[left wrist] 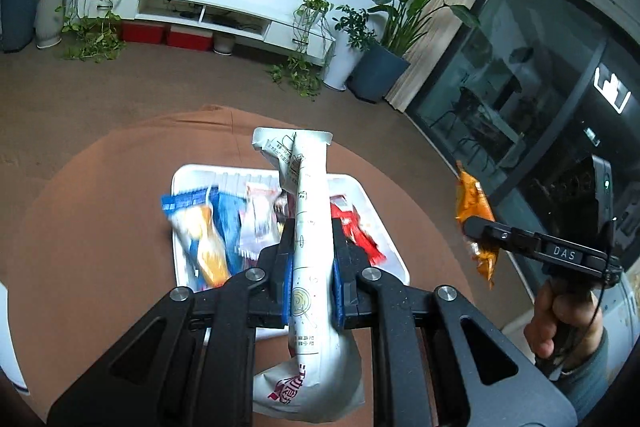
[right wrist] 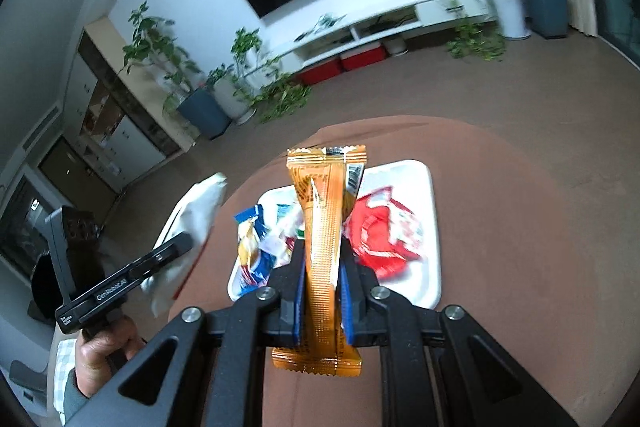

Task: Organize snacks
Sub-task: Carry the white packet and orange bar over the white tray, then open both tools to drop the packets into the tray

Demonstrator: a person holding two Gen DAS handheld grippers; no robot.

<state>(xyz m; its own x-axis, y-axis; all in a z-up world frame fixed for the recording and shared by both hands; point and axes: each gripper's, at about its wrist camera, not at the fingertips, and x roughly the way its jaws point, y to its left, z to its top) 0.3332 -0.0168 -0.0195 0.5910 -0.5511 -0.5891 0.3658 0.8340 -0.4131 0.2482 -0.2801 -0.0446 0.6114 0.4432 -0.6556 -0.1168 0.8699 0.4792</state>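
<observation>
My left gripper (left wrist: 313,251) is shut on a white snack packet (left wrist: 312,211) with printed text and holds it above a white tray (left wrist: 392,239). My right gripper (right wrist: 322,263) is shut on an orange snack packet (right wrist: 324,227) and holds it above the same tray (right wrist: 432,227). In the tray lie a blue and orange packet (left wrist: 208,227), a white and pink packet (left wrist: 260,219) and red packets (right wrist: 384,231). The right gripper and orange packet also show at the right of the left wrist view (left wrist: 476,223); the left gripper and white packet show at the left of the right wrist view (right wrist: 192,219).
The tray rests on a round brown table (left wrist: 100,219) over a brown carpet. A white TV bench (left wrist: 224,15), a wall TV and potted plants (left wrist: 384,27) stand at the far wall. A dark glass door (left wrist: 520,75) is on the right.
</observation>
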